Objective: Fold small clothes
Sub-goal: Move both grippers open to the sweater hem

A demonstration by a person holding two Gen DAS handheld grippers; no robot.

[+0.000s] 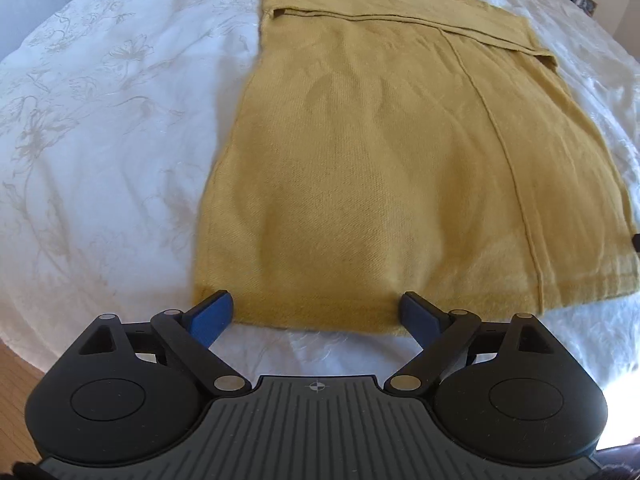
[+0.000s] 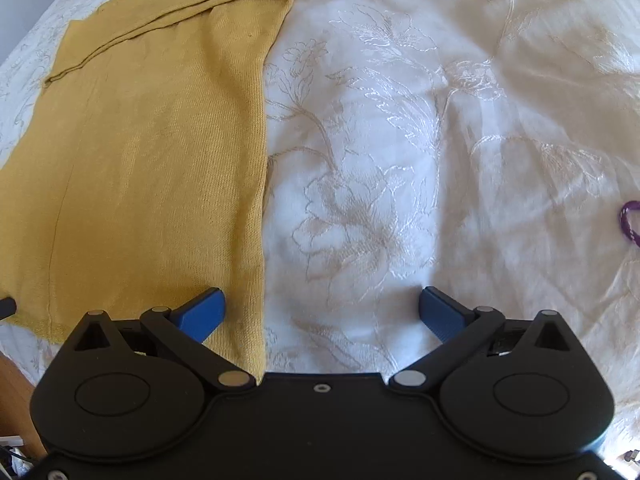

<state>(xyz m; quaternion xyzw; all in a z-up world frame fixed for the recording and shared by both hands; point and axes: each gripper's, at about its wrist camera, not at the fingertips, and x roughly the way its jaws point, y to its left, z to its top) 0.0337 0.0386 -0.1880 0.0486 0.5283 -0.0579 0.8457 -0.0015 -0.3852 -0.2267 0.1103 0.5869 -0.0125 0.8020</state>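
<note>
A mustard-yellow knit garment point(image 1: 400, 160) lies flat on a white bedspread, with a folded band across its far end. In the left wrist view my left gripper point(image 1: 316, 306) hangs over the garment's near hem, jaws wide apart, blue pads point(image 1: 212, 314) on either side of the hem's left stretch, nothing pinched. In the right wrist view the same garment point(image 2: 152, 160) fills the left half. My right gripper point(image 2: 322, 304) stands open over its right side edge, the left pad above the cloth and the right pad point(image 2: 442, 312) above the bedspread.
The white bedspread point(image 2: 460, 140) with embroidered flowers spreads around the garment. A purple cord point(image 2: 629, 226) lies at the right edge of the right wrist view. Wooden floor point(image 1: 18, 372) shows past the bed's near left edge.
</note>
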